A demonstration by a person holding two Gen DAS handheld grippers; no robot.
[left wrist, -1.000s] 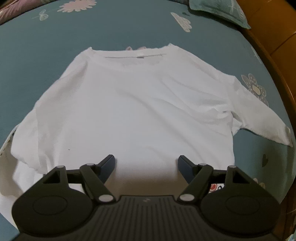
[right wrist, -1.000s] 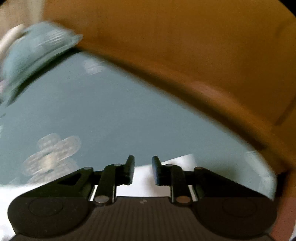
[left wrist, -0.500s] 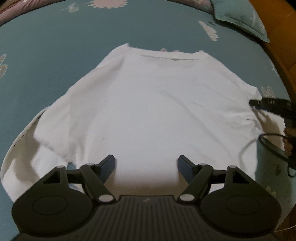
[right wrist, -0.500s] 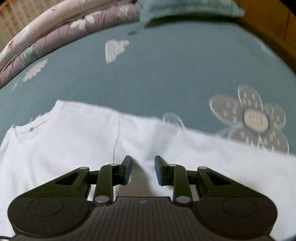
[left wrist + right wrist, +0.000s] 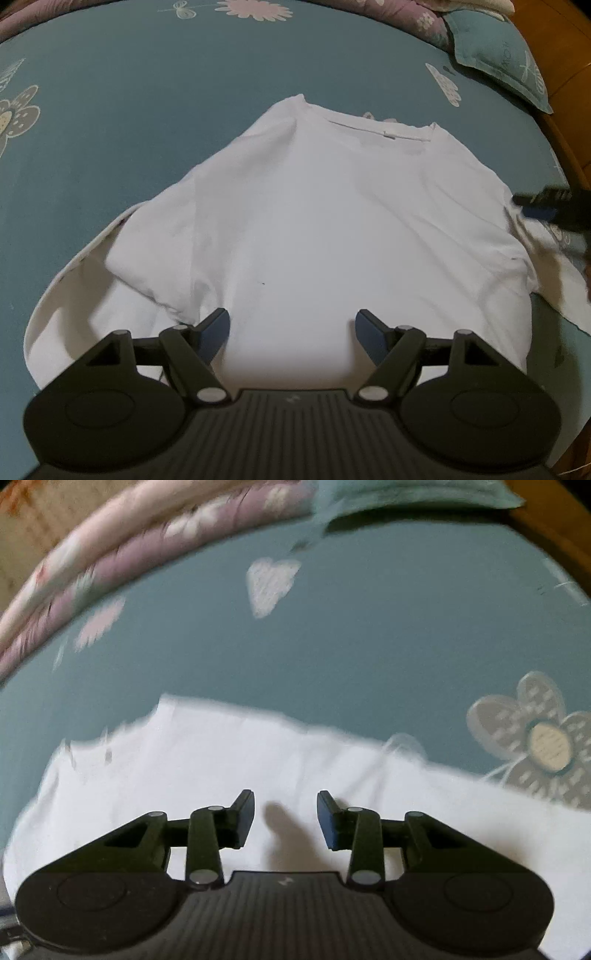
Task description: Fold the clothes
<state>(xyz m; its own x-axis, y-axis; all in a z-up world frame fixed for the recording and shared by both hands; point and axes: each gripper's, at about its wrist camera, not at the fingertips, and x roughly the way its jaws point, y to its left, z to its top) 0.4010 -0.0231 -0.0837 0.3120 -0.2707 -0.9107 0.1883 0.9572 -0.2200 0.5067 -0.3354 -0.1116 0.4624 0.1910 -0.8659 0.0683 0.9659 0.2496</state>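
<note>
A white long-sleeved shirt (image 5: 332,229) lies spread flat on a teal bedsheet (image 5: 129,122), collar (image 5: 380,129) at the far end. My left gripper (image 5: 291,328) hovers over the shirt's lower body, wide open, with nothing between its fingers. In the left wrist view the right gripper (image 5: 543,206) shows as a dark shape over the shirt's right shoulder. From the right wrist, the same shirt (image 5: 221,771) fills the lower frame. My right gripper (image 5: 286,818) hangs just above the cloth by the shoulder seam, its jaws opening, nothing between them.
The sheet carries flower prints (image 5: 543,738) and a heart print (image 5: 269,583). A folded purple floral quilt (image 5: 147,542) and a teal pillow (image 5: 498,55) lie along the far edge. A wooden bed frame (image 5: 569,147) borders the right side.
The right gripper swung from the wooden frame over to the shirt's right shoulder, and its jaws have widened. The left gripper drifted sideways over the shirt, still open.
</note>
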